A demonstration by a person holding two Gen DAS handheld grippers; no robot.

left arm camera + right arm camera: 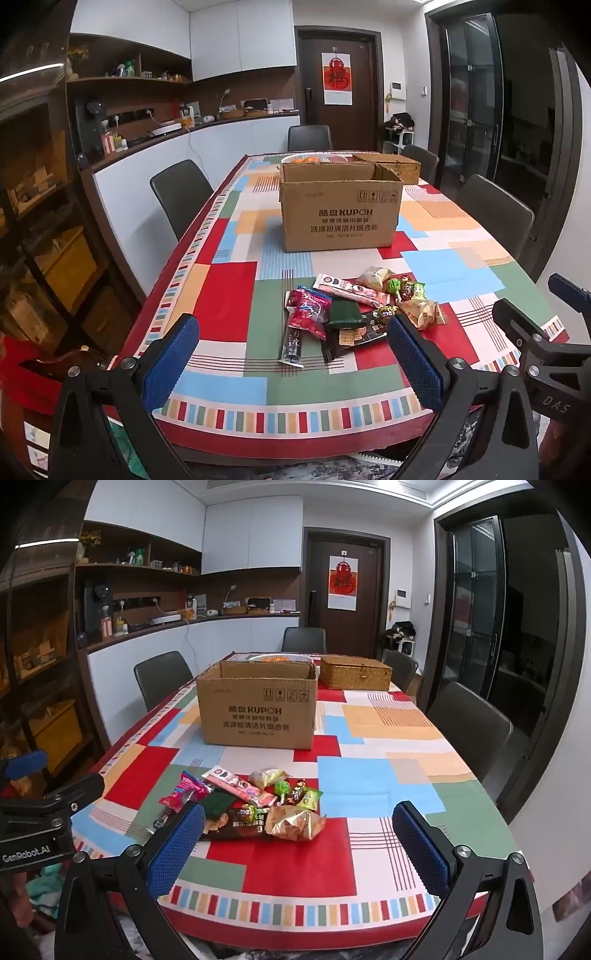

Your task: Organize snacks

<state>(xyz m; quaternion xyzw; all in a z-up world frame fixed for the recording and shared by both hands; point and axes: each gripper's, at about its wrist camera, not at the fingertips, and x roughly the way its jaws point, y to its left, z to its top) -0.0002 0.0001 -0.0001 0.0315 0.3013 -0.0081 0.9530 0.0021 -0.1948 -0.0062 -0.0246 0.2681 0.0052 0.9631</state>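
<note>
Patterned table (229, 302); snacks (354, 310) before cardboard box (340, 210); 2 grippers agape.

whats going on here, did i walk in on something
A person holds a claw in each hand at the near edge of the table. The left claw and right claw are both open and empty. A pile of snacks lies loose on the tablecloth, untouched, with an open cardboard box behind it. Sorting has not begun.

Snack pile (251, 805) before cardboard box (258, 709); right hand-held gripper (299, 845) spread wide.
</note>
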